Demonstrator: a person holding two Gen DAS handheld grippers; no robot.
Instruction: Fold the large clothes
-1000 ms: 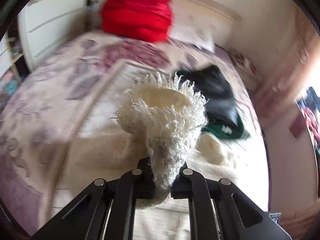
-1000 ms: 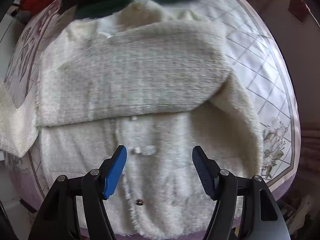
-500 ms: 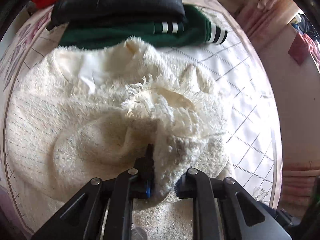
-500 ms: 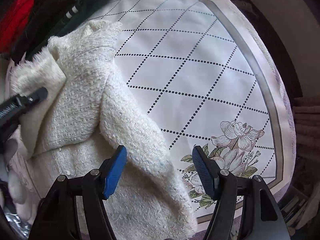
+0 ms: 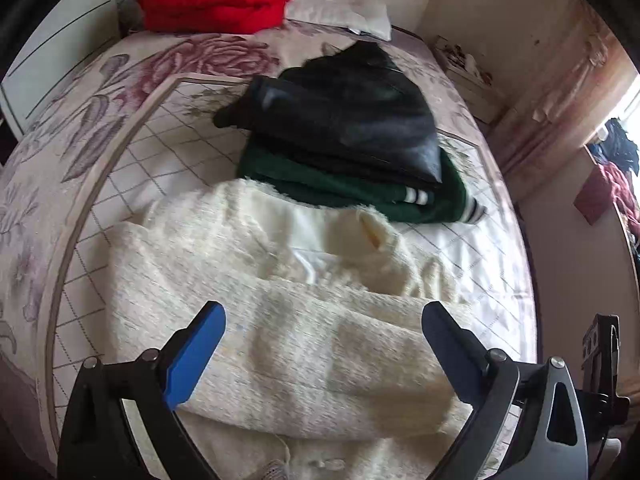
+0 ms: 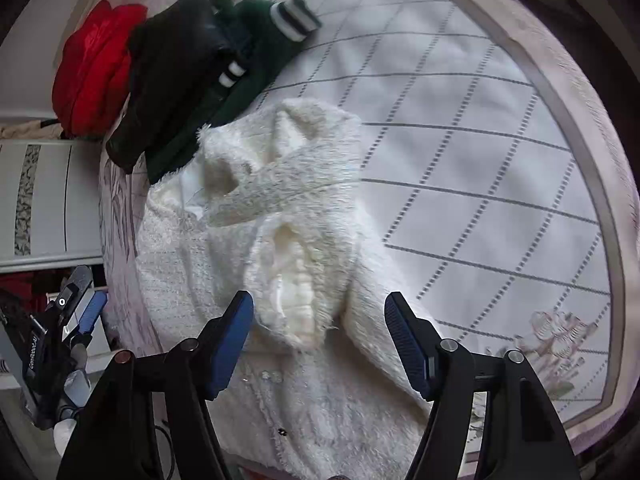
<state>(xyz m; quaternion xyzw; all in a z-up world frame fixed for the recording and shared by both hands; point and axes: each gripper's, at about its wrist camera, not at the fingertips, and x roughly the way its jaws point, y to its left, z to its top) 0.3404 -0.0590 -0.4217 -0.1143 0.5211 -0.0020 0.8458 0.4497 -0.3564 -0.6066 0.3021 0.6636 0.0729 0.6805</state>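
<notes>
Released from my left gripper (image 5: pixel 322 344), the sleeve (image 5: pixel 320 344) now lies across the cardigan (image 6: pixel 288 248) on the bed (image 6: pixel 460 160). Both jaws gape empty; my right gripper (image 6: pixel 320 340) hovers over the cuff at 6 o'clock, so both sleeves look folded in.

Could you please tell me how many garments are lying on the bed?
3, possibly more hidden: cream cardigan nearest, green sweater beyond it, black jacket on the sweater.

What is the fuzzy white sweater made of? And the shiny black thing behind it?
The white sweater looks like fluffy knitted yarn, perhaps wool or acrylic: loose fibres stick out along its edges. The black jacket looks like smooth leather or imitation leather: it shows a dull sheen.
</notes>
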